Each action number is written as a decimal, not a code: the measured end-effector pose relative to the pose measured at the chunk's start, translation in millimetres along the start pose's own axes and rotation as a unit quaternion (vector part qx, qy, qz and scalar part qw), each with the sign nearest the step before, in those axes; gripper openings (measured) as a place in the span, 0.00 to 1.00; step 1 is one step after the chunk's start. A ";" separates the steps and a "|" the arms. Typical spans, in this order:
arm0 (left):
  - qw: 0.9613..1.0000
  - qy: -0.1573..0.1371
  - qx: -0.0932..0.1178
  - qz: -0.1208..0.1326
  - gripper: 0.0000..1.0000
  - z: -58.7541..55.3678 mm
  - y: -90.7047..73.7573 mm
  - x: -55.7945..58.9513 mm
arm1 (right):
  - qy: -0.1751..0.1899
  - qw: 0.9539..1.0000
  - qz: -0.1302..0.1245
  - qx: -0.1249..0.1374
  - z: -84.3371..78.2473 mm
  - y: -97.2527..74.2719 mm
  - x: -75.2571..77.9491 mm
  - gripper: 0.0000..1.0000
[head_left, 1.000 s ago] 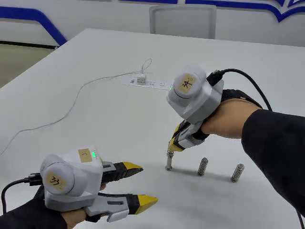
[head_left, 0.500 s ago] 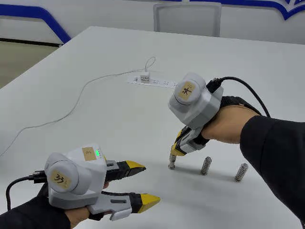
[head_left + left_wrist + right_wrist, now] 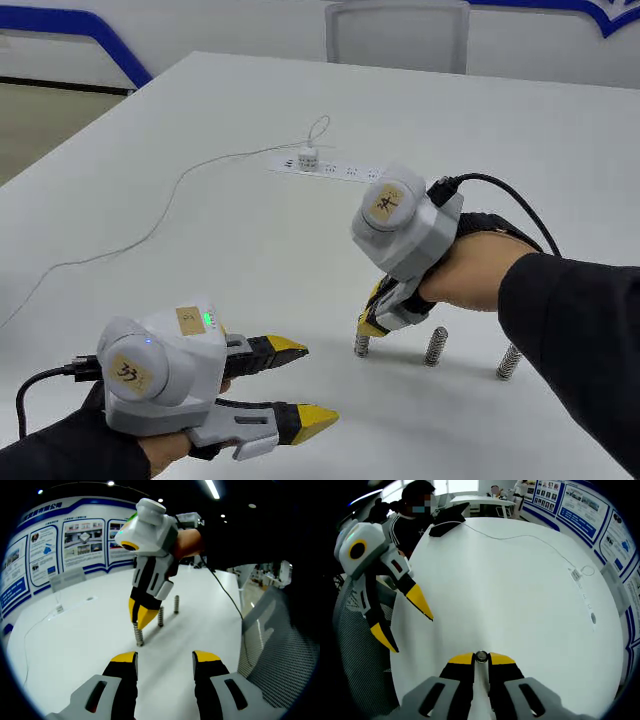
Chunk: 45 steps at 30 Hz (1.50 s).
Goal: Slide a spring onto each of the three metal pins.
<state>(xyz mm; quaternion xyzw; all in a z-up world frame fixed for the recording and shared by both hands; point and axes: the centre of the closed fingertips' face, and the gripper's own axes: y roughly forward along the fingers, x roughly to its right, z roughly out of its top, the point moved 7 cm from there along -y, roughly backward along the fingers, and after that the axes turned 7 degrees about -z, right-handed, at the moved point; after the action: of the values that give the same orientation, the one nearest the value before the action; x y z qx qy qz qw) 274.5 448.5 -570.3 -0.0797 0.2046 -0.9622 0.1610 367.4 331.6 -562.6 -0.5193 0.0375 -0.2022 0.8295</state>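
- Right gripper: jaws closed on the top of a spring standing on the table.
- Second spring and third spring: upright alongside.
- Left gripper: jaws apart, empty.

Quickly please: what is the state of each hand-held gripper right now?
Left hand-held gripper: open, holding nothing.
Right hand-held gripper: closed on the top of a spring.
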 end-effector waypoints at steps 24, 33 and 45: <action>1.000 0.000 -0.004 -0.002 0.45 -0.8 1.0 0.7 | -0.013 1.000 -0.003 -0.001 -8.5 5.1 -4.7 0.17; 1.000 0.001 -0.003 -0.005 0.45 -0.1 1.7 2.0 | 0.000 0.999 -0.020 0.030 -7.9 -14.1 -4.6 0.22; 1.000 0.005 0.000 -0.012 0.46 1.1 2.7 4.2 | 0.036 0.995 -0.030 0.084 -20.5 -39.1 -22.4 0.23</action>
<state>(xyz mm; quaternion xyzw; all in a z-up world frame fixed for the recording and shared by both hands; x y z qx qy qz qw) 271.6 444.3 -570.1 -0.0773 0.2049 -0.9644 0.1480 329.7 307.8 -540.9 -0.4411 0.0351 -0.2480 0.8618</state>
